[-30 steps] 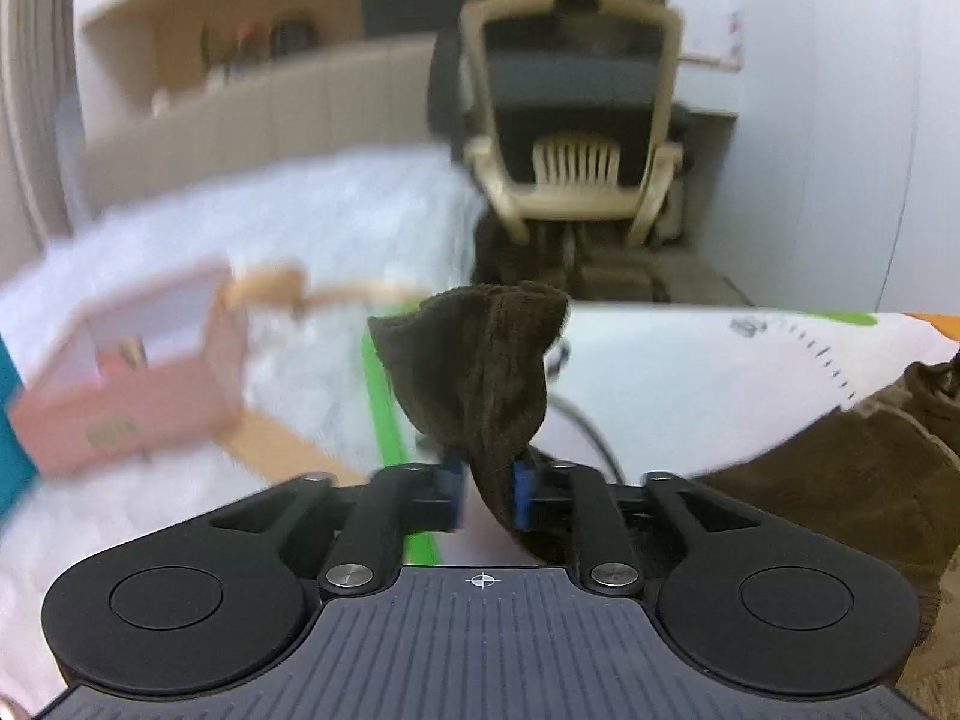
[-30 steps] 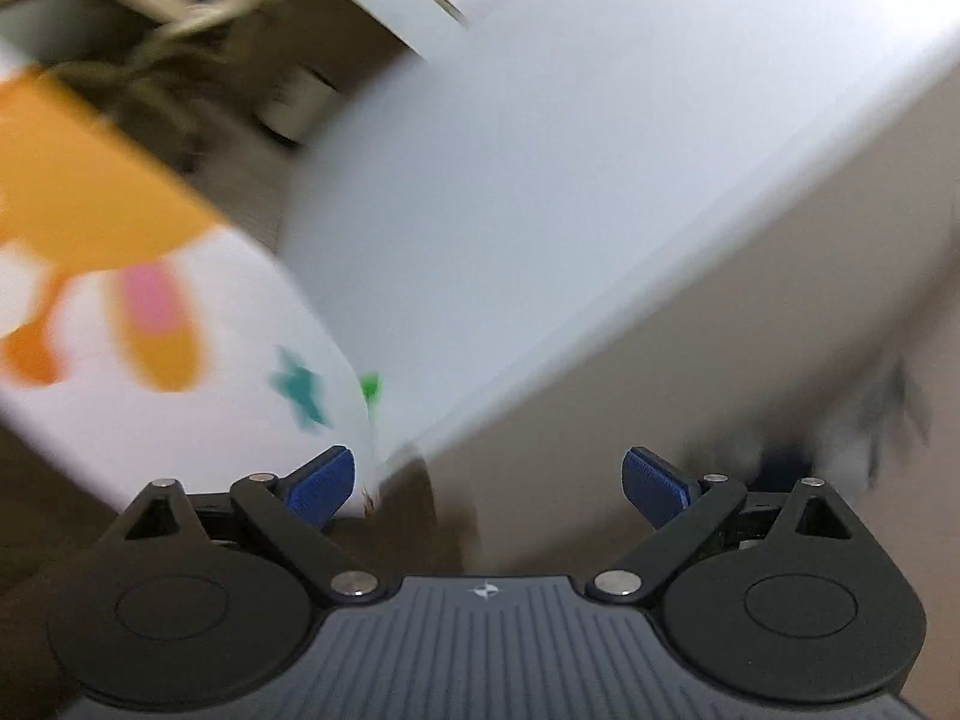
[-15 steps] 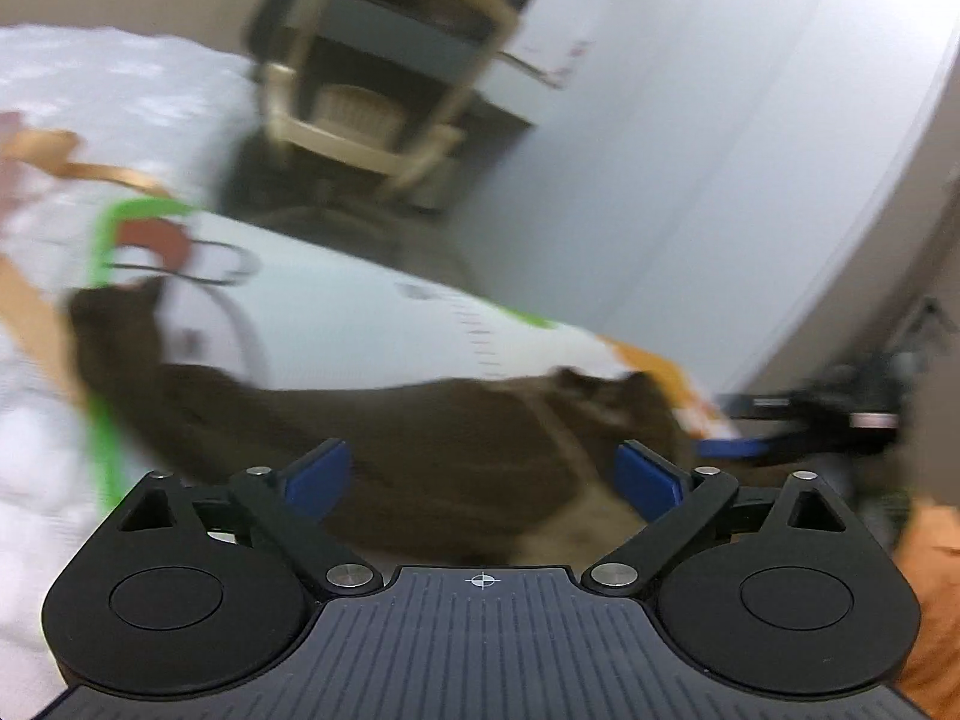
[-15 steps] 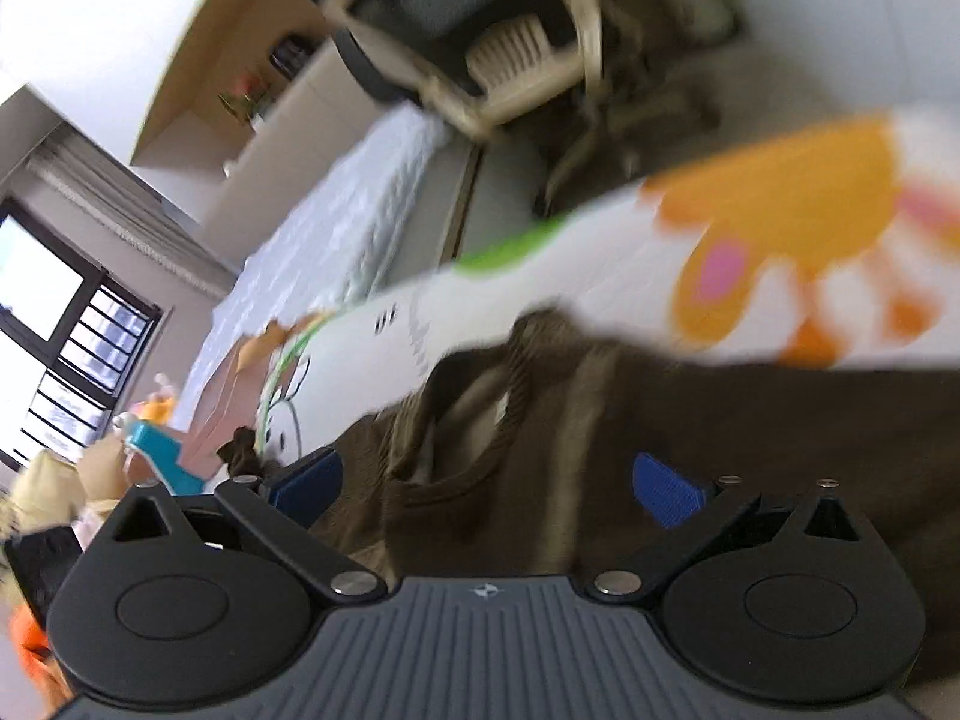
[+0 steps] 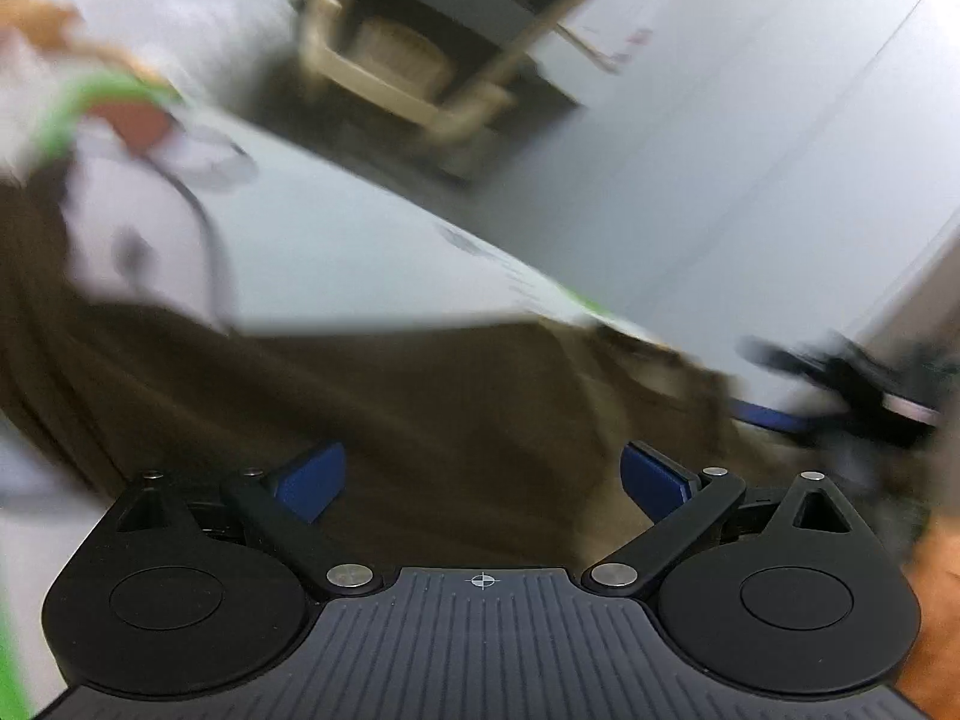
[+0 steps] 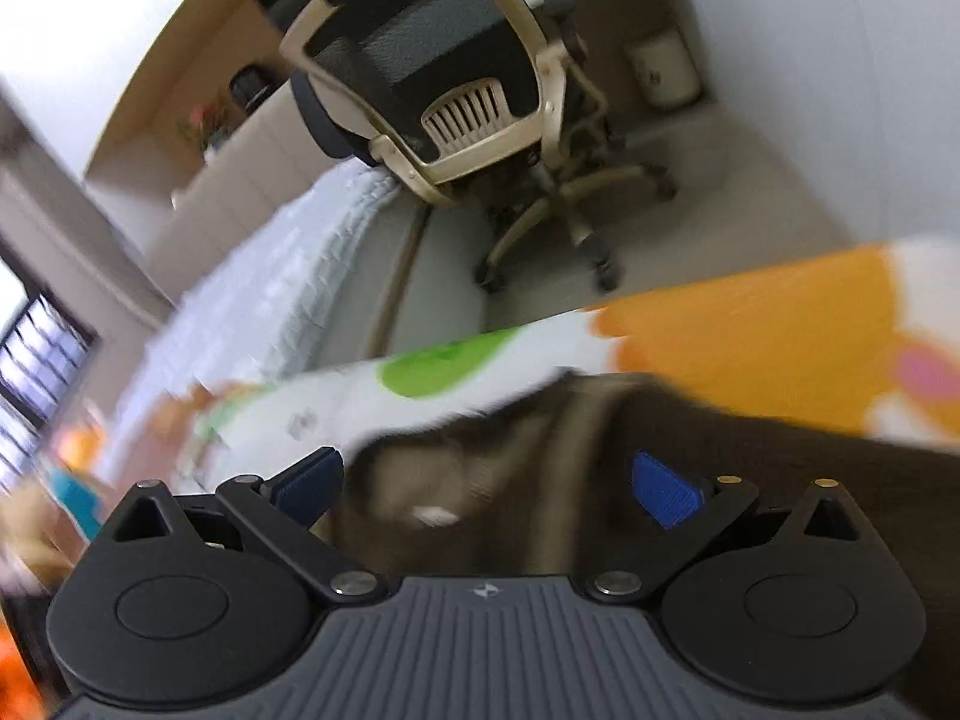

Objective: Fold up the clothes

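The brown sweater (image 5: pixel 420 408) is lying flat on the white mat (image 5: pixel 336 264) with bright pictures. The left gripper (image 5: pixel 483 477) and right gripper (image 6: pixel 486 483) are hanging over it, fingers spread wide, holding nothing

A beige-framed office chair (image 6: pixel 444 78) with dark mesh stands tilted in frame on a pale floor (image 6: pixel 720 192), its wheeled base spread out, and there's a small bin (image 6: pixel 663 69) tucked against the white wall (image 6: pixel 840 60) behind it. To the left, a bed (image 6: pixel 288 276) with a white quilted cover runs along a cream headboard ledge (image 6: pixel 240 180), and a dark-framed window (image 6: pixel 36 360) glows with daylight at the far edge. The left view is heavily blurred, showing only the chair (image 5: pixel 420 54) and wall (image 5: pixel 750 150).
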The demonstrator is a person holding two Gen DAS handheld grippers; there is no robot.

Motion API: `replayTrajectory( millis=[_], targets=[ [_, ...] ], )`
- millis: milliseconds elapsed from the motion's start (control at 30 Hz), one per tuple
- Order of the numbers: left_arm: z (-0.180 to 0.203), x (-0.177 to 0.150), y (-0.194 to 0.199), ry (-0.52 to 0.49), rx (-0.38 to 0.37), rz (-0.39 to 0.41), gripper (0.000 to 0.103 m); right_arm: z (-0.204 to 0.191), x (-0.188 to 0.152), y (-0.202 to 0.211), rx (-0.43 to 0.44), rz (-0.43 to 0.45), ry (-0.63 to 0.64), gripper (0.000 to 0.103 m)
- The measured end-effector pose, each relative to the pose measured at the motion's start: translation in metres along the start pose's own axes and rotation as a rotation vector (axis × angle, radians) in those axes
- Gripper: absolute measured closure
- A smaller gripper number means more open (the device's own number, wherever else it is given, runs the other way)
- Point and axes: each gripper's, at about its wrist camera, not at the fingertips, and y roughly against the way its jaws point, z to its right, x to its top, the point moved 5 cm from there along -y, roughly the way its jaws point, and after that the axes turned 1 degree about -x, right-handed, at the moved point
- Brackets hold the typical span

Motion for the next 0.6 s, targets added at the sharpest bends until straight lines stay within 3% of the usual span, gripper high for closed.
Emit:
replayTrajectory(
  millis=[100,167,300,467,500,600],
  targets=[
    [-0.021,0.020,0.002,0.009,0.095,0.055,0.002,0.024,-0.012,0.048,-0.179,0.065,0.141,0.001],
    [-0.025,0.026,0.012,0.043,0.104,0.074,0.002,0.042,-0.032,0.078,-0.318,0.052,0.274,0.001],
    [0.000,0.019,0.030,0.008,0.061,0.063,0.002,0.083,-0.074,0.085,-0.634,-0.067,0.569,0.000],
    [0.059,-0.017,0.046,-0.062,-0.054,-0.021,0.002,0.122,-0.053,0.106,-1.003,0.110,0.633,0.001],
    [0.069,-0.027,0.049,-0.072,-0.067,-0.051,0.002,0.125,-0.049,0.112,-1.042,0.124,0.636,0.001],
    [0.096,-0.065,0.068,-0.136,-0.086,-0.138,0.001,0.105,-0.066,0.147,-0.860,0.143,0.549,0.001]
  ],
)
